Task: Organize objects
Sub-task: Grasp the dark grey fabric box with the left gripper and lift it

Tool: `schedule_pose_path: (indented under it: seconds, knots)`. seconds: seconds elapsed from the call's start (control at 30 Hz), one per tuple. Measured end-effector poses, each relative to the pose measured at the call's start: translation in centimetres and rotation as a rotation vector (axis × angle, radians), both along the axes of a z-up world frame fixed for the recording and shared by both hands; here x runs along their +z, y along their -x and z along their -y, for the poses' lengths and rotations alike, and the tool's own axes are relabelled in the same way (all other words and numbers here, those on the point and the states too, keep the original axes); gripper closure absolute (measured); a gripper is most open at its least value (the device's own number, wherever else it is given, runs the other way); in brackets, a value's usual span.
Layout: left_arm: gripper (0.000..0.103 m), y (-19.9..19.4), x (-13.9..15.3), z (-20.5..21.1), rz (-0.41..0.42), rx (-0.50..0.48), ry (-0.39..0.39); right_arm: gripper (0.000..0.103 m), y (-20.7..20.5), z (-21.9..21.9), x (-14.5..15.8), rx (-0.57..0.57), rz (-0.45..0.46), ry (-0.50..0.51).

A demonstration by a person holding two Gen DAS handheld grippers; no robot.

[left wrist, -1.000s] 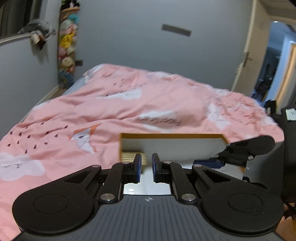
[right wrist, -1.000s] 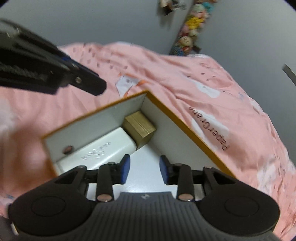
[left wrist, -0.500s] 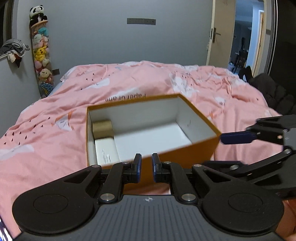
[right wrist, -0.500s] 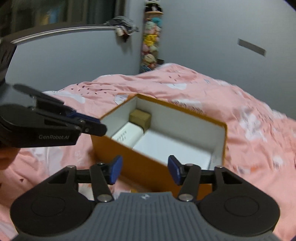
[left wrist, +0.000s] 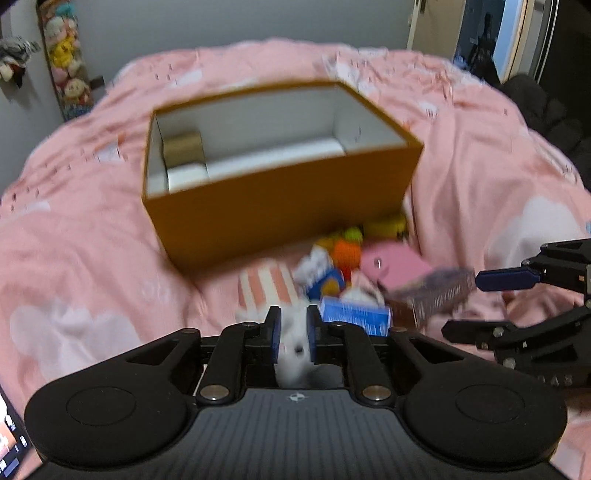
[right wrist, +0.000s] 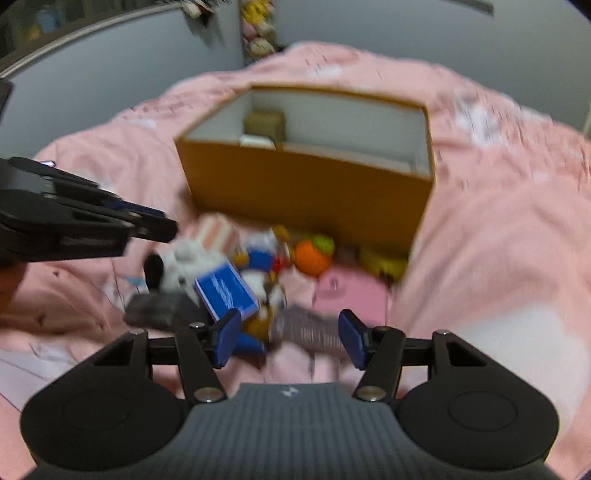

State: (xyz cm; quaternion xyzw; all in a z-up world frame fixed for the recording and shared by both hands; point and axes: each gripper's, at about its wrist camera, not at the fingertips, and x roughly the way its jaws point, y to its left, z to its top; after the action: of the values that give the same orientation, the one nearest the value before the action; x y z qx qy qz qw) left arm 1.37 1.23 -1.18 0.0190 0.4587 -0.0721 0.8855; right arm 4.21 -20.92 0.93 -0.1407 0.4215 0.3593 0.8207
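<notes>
A bedroom in a home is showing here: a bed (left wrist: 92,258) under a pink cloud-print cover is filling most of both views, soft toys (left wrist: 64,59) are hanging in a column on the grey wall (left wrist: 258,22), and a doorway (left wrist: 491,33) is opening onto another room.

Both wrist views look steeply down, sharing the orange box (left wrist: 280,206).
</notes>
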Motion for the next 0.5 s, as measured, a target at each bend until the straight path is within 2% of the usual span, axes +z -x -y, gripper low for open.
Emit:
schedule_pose_path:
  seconds: [0.1,0.27,0.5]
  knots:
    - [0.082,0.8,-0.8,-0.1,-0.046,-0.002,0.032,0.042,0.1,0.9,-1.0,-0.03,-0.062,0.002]
    - [0.081,1.6,-1.9,-0.6,-0.111,0.03,0.054,0.042,0.5,1.8,-1.3,-0.04,-0.089,-0.021]
    - [0.079,1.7,-2.0,-0.5,-0.109,0.01,0.065,0.04,0.4,1.5,-1.5,-0.024,-0.084,-0.007]
